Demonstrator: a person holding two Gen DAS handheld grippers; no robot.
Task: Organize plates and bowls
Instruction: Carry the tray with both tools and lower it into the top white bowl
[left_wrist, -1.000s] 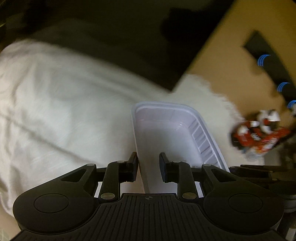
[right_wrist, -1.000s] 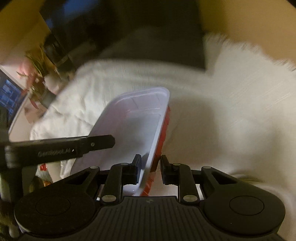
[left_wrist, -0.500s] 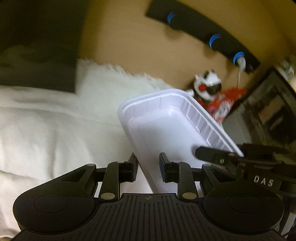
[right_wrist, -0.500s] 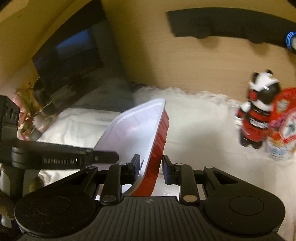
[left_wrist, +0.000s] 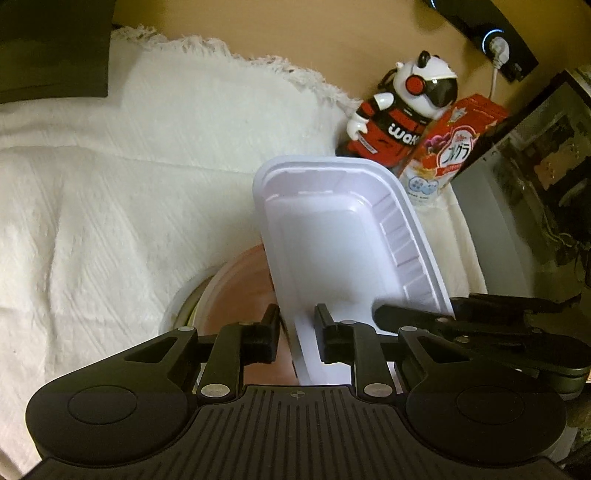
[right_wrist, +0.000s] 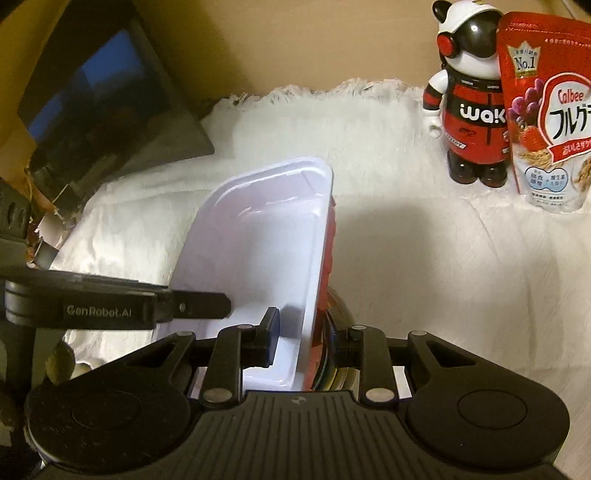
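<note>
A rectangular tray (left_wrist: 332, 236), white inside and red outside (right_wrist: 327, 258), hangs tilted above the white cloth, held from both sides. My left gripper (left_wrist: 297, 332) has the tray's near left wall between its fingers, and its jaws are closing on it. My right gripper (right_wrist: 306, 339) is shut on the opposite wall, one finger inside the tray and the other hidden behind the red outside. Below the tray lies a round pink bowl (left_wrist: 243, 280) on a pale plate rim (left_wrist: 173, 306). A dark stacked rim (right_wrist: 338, 306) shows under the tray in the right wrist view.
A panda figure (left_wrist: 402, 107) and a red cereal bag (left_wrist: 450, 155) stand at the back right by the wall; both also show in the right wrist view (right_wrist: 469, 110) (right_wrist: 550, 110). A dark screen (right_wrist: 96, 103) leans at the back left. White cloth (left_wrist: 110, 206) covers the surface.
Both grippers carried the tray across the cloth and lower, toward the wall with the figure and bag. The pink bowl has come into view beneath the tray.
</note>
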